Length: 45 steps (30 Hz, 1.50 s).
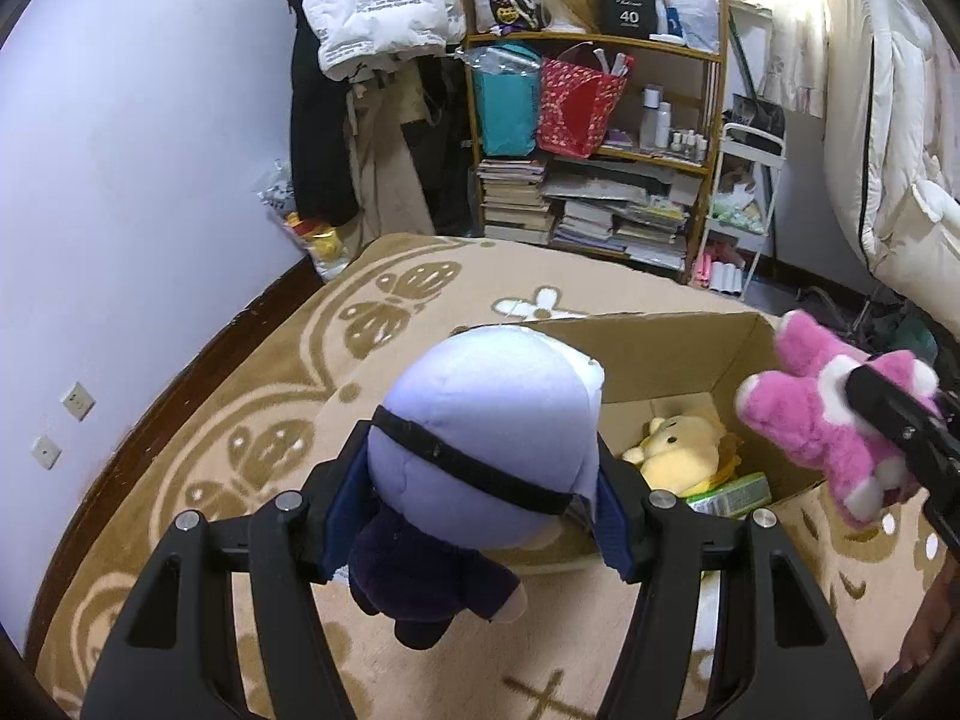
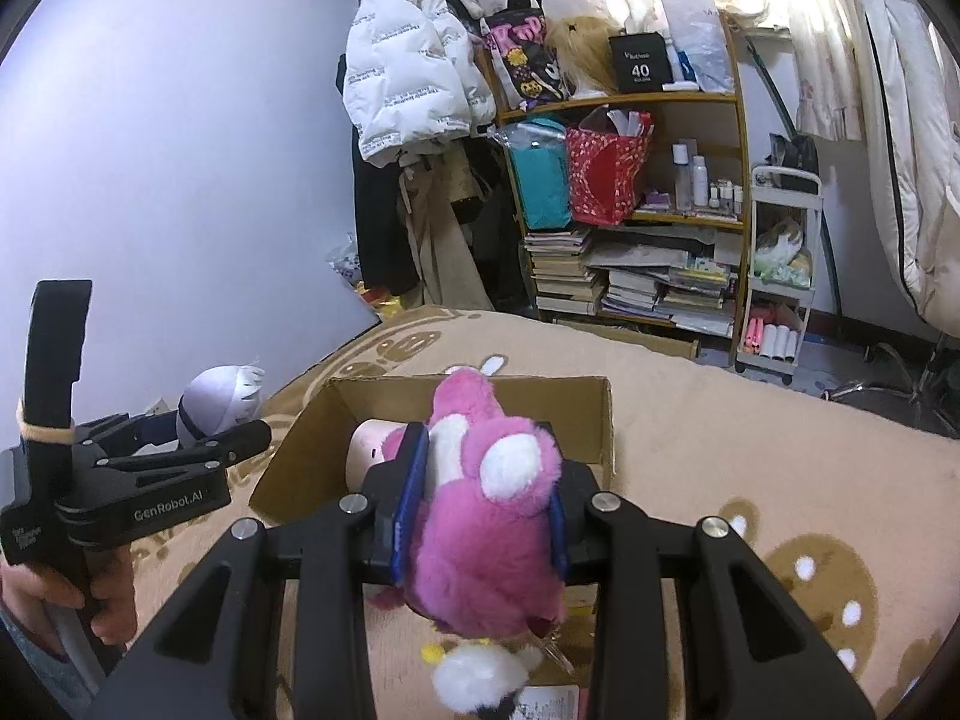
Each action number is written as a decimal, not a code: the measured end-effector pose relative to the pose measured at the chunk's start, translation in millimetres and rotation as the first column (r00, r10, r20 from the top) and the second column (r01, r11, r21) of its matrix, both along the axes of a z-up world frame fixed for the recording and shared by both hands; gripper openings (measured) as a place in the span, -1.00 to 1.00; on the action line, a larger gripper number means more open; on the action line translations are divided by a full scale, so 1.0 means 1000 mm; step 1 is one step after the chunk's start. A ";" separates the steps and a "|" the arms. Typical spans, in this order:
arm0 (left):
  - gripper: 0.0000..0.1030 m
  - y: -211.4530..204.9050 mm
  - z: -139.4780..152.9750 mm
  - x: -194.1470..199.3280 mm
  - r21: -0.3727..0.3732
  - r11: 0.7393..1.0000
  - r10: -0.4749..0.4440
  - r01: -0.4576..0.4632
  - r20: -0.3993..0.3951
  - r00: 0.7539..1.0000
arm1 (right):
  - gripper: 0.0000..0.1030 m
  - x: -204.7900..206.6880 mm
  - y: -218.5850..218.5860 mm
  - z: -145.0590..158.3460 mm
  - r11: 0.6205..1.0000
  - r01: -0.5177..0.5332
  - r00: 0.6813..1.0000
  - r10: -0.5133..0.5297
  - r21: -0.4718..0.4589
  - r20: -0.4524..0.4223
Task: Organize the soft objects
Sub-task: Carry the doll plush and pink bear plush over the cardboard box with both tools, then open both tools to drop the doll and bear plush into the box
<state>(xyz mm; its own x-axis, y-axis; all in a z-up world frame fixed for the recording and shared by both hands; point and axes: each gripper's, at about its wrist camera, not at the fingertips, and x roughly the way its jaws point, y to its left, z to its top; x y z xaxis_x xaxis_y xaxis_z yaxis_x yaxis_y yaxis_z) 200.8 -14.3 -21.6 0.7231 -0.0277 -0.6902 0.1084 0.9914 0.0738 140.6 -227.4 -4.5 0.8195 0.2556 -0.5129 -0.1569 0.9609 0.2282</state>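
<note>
My left gripper point(image 1: 477, 504) is shut on a lavender-headed doll point(image 1: 486, 420) with a black headband and dark body, held above the near left edge of an open cardboard box point(image 1: 660, 354). My right gripper point(image 2: 480, 516) is shut on a pink and white plush point(image 2: 486, 510), held over the box point(image 2: 594, 420). The pink plush point(image 1: 822, 414) also shows at the right of the left wrist view. A yellow bear plush point(image 1: 678, 450) and a green packet point(image 1: 732, 495) lie inside the box. The left gripper with the doll point(image 2: 219, 402) shows at the left of the right wrist view.
The box sits on a tan patterned blanket point(image 1: 270, 420) on a bed. Behind it stand a cluttered wooden shelf point(image 1: 600, 138) with books and bags, hanging coats point(image 1: 372, 6), and a white cart point(image 2: 780, 276). A lilac wall point(image 1: 150, 150) runs along the left.
</note>
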 end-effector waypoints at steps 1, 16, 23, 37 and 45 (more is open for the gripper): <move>0.23 -0.001 -0.002 0.001 -0.002 1.000 -0.003 0.003 0.002 1.000 | -0.29 0.003 0.000 -0.002 1.000 0.001 1.000 -0.001 0.003 -0.006; 0.25 -0.025 -0.026 0.011 0.045 0.997 -0.060 0.062 -0.029 0.998 | -0.28 0.025 0.006 -0.020 1.000 0.019 0.999 -0.018 0.004 -0.036; 0.26 -0.024 -0.030 0.013 0.044 0.998 -0.049 0.050 -0.039 0.998 | -0.28 0.031 0.008 -0.023 1.000 0.015 0.998 -0.015 0.003 -0.060; 0.41 -0.020 -0.029 0.019 0.004 0.999 -0.044 0.044 -0.029 0.999 | -0.28 0.028 0.007 -0.024 1.000 0.004 0.999 -0.005 -0.012 -0.049; 0.75 -0.020 -0.024 0.017 0.007 0.999 -0.049 0.049 -0.017 0.999 | -0.27 0.028 0.000 -0.022 1.000 0.015 0.998 -0.016 -0.012 -0.061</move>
<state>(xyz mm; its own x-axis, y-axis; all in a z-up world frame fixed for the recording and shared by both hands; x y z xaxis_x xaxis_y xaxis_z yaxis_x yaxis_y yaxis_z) 217.7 -33.9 -46.0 0.7092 -0.0574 -0.7026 0.1578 0.9843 0.0789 168.4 -227.0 -26.9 0.7903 0.2371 -0.5650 -0.1282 0.9657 0.2258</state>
